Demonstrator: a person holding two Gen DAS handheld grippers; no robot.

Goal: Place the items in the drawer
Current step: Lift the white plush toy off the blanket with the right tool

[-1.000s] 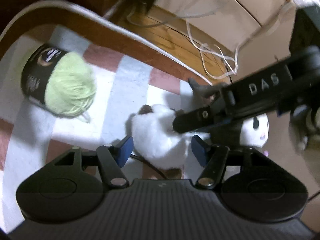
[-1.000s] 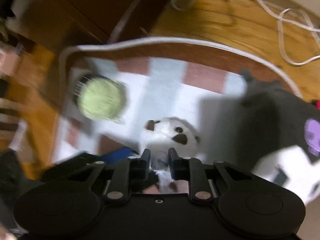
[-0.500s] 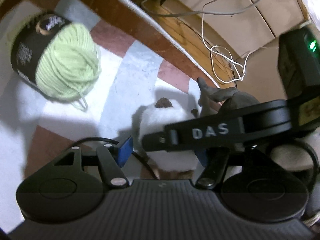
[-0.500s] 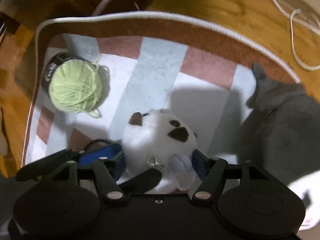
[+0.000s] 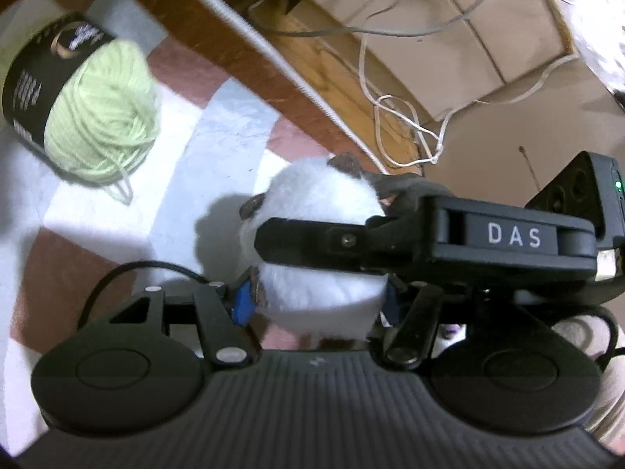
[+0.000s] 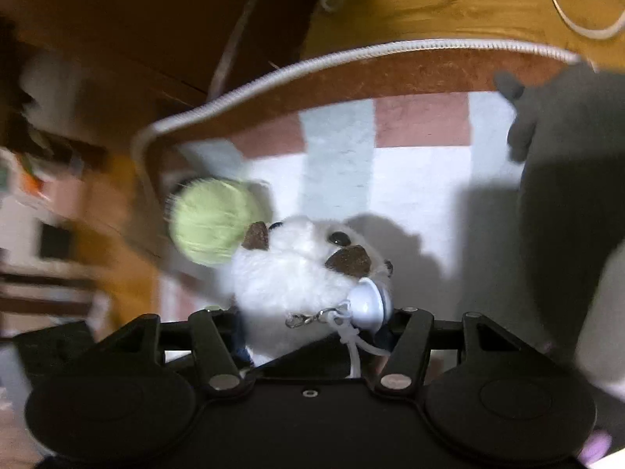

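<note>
A white plush toy (image 5: 312,211) with brown ears sits on the checked mat (image 5: 218,136). It is between the blue pads of my left gripper (image 5: 316,305), whose jaws are closing on its lower sides. My right gripper (image 6: 312,336) comes from the right, and its jaws are closing around the same white plush toy (image 6: 289,273). One of its fingers (image 5: 312,240) presses across the toy's front. A white suction cup (image 6: 369,305) on a cord hangs at the toy's right side. The pads are partly hidden by fur.
A green yarn ball (image 5: 97,113) with a black label lies at the mat's left. A dark grey plush (image 6: 566,195) lies at the right. Beyond the mat's white piped edge (image 5: 250,31) are wooden floor, loose white cables (image 5: 394,113) and a cardboard box (image 5: 449,19).
My right gripper has opened from shut and come down around the white plush. Its finger now crosses the toy's front. The toy sits closer to both cameras.
</note>
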